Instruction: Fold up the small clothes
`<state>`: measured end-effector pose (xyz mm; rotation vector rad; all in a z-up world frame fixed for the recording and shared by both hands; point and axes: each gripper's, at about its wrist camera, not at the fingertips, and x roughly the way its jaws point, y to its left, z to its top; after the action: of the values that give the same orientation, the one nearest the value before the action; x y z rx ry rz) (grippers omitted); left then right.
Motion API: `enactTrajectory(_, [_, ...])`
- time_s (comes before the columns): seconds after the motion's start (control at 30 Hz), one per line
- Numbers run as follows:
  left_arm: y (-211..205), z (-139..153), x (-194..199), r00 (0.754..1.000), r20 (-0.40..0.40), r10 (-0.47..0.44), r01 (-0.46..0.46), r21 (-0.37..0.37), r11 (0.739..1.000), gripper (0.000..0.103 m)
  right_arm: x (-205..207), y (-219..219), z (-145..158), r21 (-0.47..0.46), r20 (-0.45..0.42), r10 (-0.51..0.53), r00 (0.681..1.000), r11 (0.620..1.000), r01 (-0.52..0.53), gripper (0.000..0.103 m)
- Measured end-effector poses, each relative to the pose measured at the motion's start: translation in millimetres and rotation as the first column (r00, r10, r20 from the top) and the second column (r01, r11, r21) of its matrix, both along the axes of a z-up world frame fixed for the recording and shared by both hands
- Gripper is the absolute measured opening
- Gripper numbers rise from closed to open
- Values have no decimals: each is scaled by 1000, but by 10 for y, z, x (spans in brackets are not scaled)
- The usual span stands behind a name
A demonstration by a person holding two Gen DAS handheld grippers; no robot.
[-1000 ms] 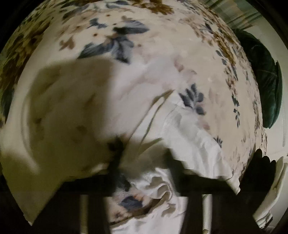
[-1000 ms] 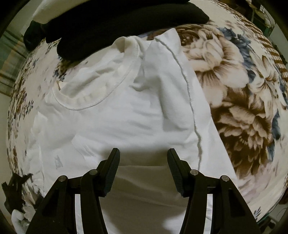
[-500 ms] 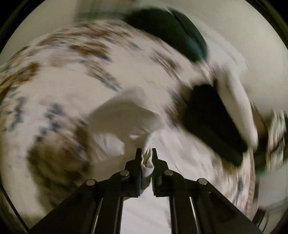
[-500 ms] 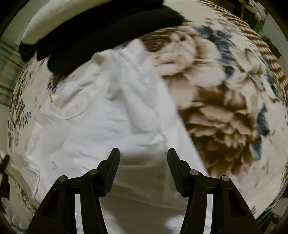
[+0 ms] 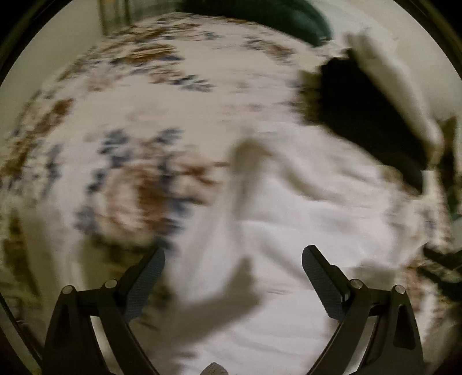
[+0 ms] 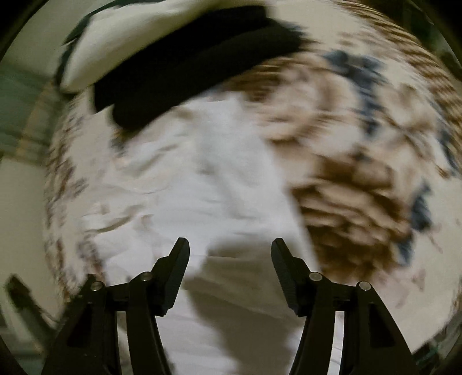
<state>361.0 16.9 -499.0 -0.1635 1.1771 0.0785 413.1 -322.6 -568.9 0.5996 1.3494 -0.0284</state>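
A white t-shirt [image 5: 303,219] lies spread on a floral bedspread [image 5: 144,187]. My left gripper [image 5: 234,249] hovers over the shirt's left part, and its jaws are opening wide. A blurred flap of the shirt [image 5: 239,294] hangs loose between them, and neither pad presses on it. In the right wrist view the same t-shirt [image 6: 202,178] fills the middle. My right gripper [image 6: 229,241] hangs above it, its jaws opening a little with only flat cloth below them.
A folded black garment [image 6: 196,66] with a white one [image 6: 138,37] on top lies past the shirt's collar end; the black garment [image 5: 361,115] also shows in the left view. A dark green cushion [image 5: 274,17] sits at the bed's far side. Bare bedspread [image 6: 361,187] lies right of the shirt.
The left gripper, shut on a pinch of the shirt half a second ago, has opened wide and dropped it, after swinging and rolling. The right gripper has risen slightly.
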Motion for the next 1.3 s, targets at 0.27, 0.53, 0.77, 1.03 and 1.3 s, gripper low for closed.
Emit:
enactTrajectory(0.27, [290,-378,300,994,-32,103,-101,64,993,97,1056,902,-508,27,-47,287,957,958,-286,62])
enactTrajectory(0.53, [240,-511,325,992,-75,99,-95,63,994,97,1069,810,-517,42,5,175,985,984,-175,4])
enactTrajectory(0.77, [185,-573,366,992,-97,85,-79,64,995,97,732,324,-518,-61,-168,34,985,997,-45,7])
enactTrajectory(1.03, [39,-580,454,995,-94,34,-23,115,993,97,1000,774,-215,-31,-39,249,968,968,-250,54])
enactTrajectory(1.3, [59,-686,435,992,-118,36,-19,139,990,97,1700,1339,-887,31,-161,361,918,932,-361,52])
